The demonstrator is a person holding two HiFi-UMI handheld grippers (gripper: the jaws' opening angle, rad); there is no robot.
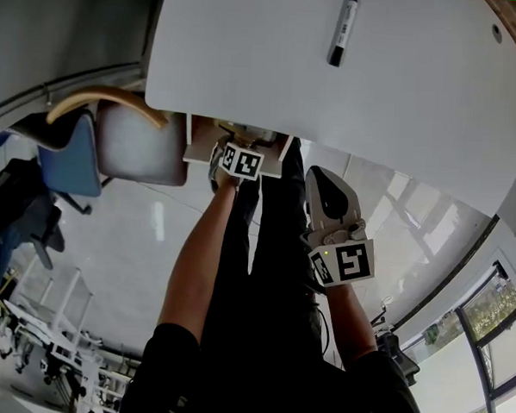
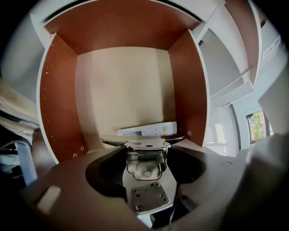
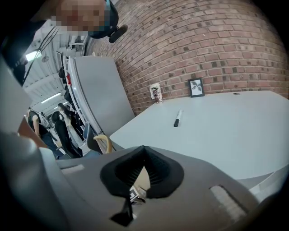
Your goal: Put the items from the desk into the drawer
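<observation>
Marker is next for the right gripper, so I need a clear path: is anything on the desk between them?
Nothing visible. The desk between the right gripper and the marker is bare; the small picture frame stands beyond the marker, by the brick wall.

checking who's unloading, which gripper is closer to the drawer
Left. The left gripper reaches inside the open drawer with a metal piece between its jaws. The right gripper hangs outside it, off to its right, jaws together.
</observation>
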